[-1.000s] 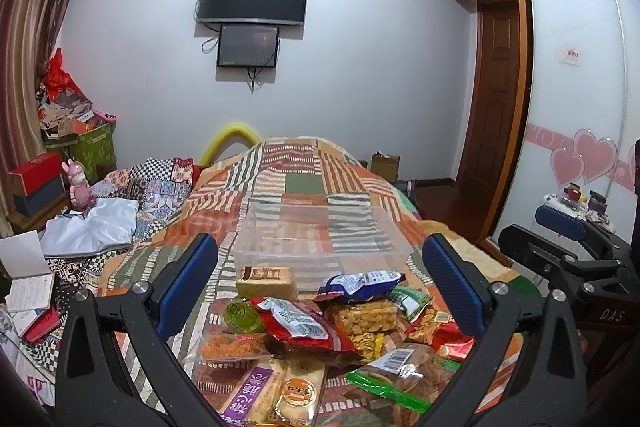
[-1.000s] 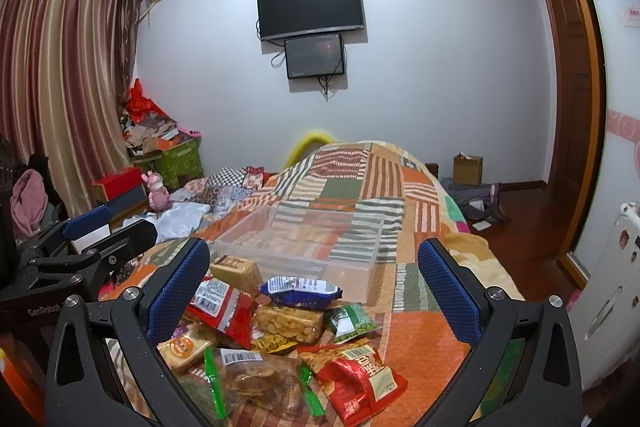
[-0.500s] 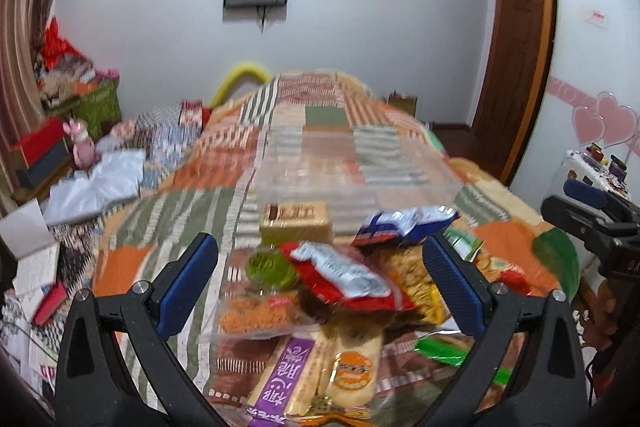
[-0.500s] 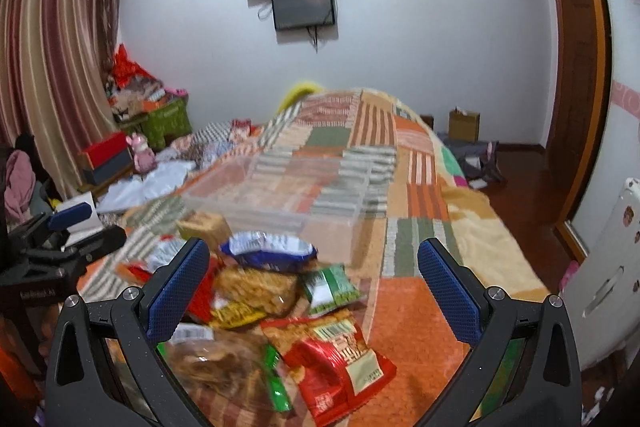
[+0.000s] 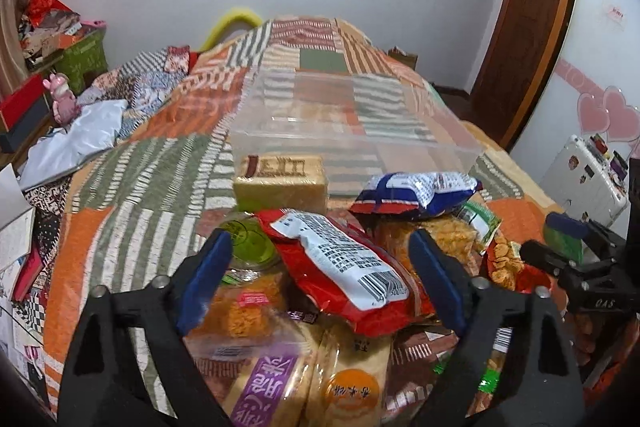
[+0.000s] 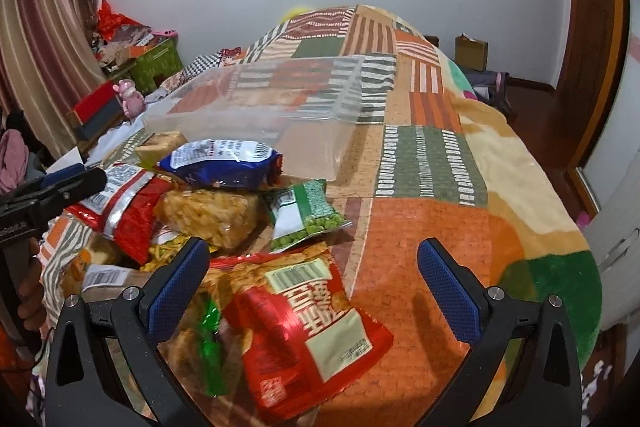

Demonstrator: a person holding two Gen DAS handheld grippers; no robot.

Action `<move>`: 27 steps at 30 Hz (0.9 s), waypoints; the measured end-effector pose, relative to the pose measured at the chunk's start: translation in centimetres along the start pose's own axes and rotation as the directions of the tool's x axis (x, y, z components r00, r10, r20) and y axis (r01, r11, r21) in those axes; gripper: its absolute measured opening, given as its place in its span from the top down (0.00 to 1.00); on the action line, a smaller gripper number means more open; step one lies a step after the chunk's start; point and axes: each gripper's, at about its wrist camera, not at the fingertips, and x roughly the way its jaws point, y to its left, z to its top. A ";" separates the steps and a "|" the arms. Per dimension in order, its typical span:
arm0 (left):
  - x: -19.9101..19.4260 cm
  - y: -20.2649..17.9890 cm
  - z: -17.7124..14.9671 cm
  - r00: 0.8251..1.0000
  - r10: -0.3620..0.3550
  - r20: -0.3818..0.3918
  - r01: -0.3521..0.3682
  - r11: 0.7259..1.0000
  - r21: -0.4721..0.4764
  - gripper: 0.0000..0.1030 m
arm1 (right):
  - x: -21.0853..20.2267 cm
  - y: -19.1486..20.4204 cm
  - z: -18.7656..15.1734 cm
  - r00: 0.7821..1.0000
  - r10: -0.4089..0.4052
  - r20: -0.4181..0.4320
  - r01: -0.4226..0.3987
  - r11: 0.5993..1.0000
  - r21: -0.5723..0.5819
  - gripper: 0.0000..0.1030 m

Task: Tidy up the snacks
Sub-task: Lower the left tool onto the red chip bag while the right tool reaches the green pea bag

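A pile of snack packets lies on a patchwork bedspread point(image 5: 132, 163). Behind it stands an empty clear plastic bin point(image 5: 352, 131), also in the right wrist view point(image 6: 280, 107). My left gripper point(image 5: 320, 275) is open, low over a red packet with a white label point(image 5: 344, 263); a tan cake block point(image 5: 280, 183) and a blue packet point(image 5: 416, 191) lie beyond. My right gripper point(image 6: 316, 287) is open above a red packet point(image 6: 308, 327). A green pea packet point(image 6: 308, 215), a fried snack bag point(image 6: 212, 215) and the blue packet point(image 6: 224, 163) lie ahead.
The other gripper shows at the right edge of the left wrist view point(image 5: 580, 263) and at the left edge of the right wrist view point(image 6: 52, 191). Clutter and boxes point(image 5: 56, 67) stand left of the bed. A wooden door point(image 5: 528, 19) is at the right.
Both grippers have tilted down and moved in low over the snack pile. Both stay open and empty.
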 end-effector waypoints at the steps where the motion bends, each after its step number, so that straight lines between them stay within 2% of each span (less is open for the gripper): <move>1: 0.5 0.0 0.0 1.000 -0.005 -0.015 0.005 1.000 -0.001 0.17 | 0.1 -0.1 0.2 1.000 0.000 -0.004 0.000 1.000 -0.001 0.02; 5: 1.7 -0.2 0.0 0.998 -0.024 -0.065 0.025 1.000 0.002 0.28 | 1.4 -0.5 1.1 1.000 0.006 -0.022 -0.006 1.000 -0.025 0.13; 8: 2.4 -0.3 0.0 0.995 -0.042 -0.093 0.041 0.999 -0.008 0.30 | 2.7 -0.5 1.7 0.998 0.023 -0.059 -0.026 0.998 -0.055 0.24; 13: 3.3 -0.4 0.0 0.992 -0.053 -0.115 0.053 0.999 -0.002 0.30 | 4.9 0.0 2.2 0.991 0.044 -0.123 -0.056 0.993 -0.099 0.36; 15: 3.8 -0.4 0.1 0.991 -0.055 -0.123 0.055 0.998 -0.004 0.31 | 5.6 0.2 2.3 0.987 0.054 -0.150 -0.070 0.992 -0.107 0.38; 18: 4.3 -0.4 0.2 0.987 -0.071 -0.142 0.070 0.997 -0.017 0.40 | 6.4 0.4 2.2 0.982 0.063 -0.178 -0.085 0.990 -0.116 0.39; 20: 4.4 -0.2 0.2 0.986 -0.079 -0.145 0.075 0.997 -0.033 0.41 | 6.7 0.5 2.3 0.979 0.066 -0.192 -0.091 0.988 -0.122 0.46; 23: 4.3 0.1 0.1 0.986 -0.088 -0.142 0.082 0.995 -0.050 0.46 | 6.7 0.3 2.3 0.975 0.093 -0.200 -0.117 0.987 -0.110 0.52; 27: 3.7 0.5 0.1 0.986 -0.102 -0.129 0.094 0.993 -0.069 0.53 | 6.5 0.3 2.3 0.976 0.094 -0.198 -0.118 0.987 -0.109 0.54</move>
